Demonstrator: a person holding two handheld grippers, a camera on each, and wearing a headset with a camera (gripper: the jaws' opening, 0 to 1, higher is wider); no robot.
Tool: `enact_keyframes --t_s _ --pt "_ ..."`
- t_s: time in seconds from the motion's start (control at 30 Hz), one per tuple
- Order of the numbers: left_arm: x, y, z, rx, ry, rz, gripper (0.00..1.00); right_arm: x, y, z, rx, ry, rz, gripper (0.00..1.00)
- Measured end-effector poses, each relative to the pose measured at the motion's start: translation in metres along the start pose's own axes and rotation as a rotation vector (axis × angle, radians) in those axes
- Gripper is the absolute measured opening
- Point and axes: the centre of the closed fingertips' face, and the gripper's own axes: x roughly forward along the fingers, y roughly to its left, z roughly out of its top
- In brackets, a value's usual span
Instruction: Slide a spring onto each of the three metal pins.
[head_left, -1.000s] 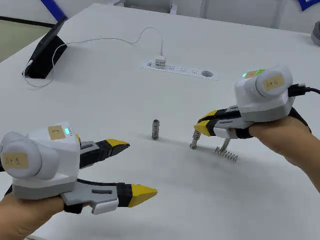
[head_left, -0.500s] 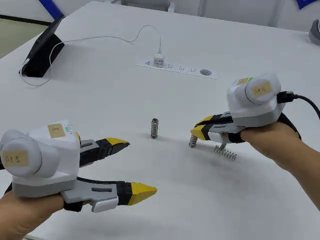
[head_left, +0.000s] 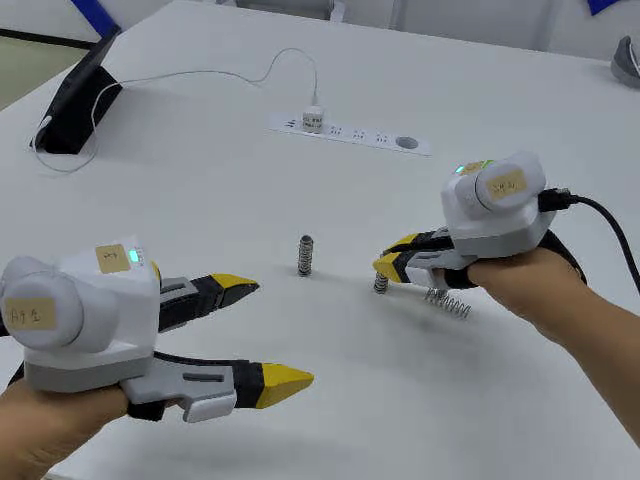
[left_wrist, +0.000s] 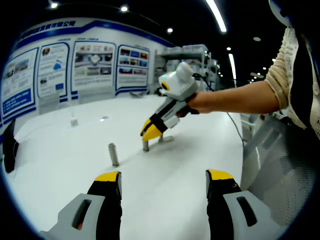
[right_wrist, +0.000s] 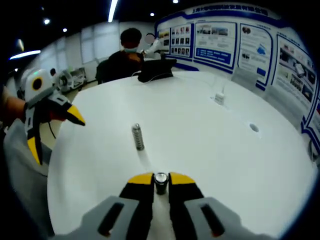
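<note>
One pin near the middle of the head view stands upright with a coil around it, so I'd call that one done. My right gripper is clamped on a second pin, low centre in the right gripper view, jaws pinching it from both sides. Can't tell from here whether it's wearing a spring. A loose spring lies flat on the table just right of it, under my right hand. My left gripper hangs wide open with nothing in it at the lower left of the head view, well apart from the parts.

My take for this step: get the held pin standing straight and planted before letting go, since a thin pin looks tippy. Then grab the spring by one end so the bore is free to drop over the top. The idle left could steady the pin.

Table is plain matte white, so small parts show up fine. Power strip and a dark tablet sit in the upper part of the frame. Poster boards line the wall, strip lights run overhead, and a person sits at the far side.
</note>
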Motion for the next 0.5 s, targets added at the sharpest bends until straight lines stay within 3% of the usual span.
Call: enact_keyframes --t_s 0.5 --pt "0.0 0.001 0.007 0.012 -0.002 0.011 0.7 -0.012 0.0 0.0 0.004 -0.029 -0.009 0.21"
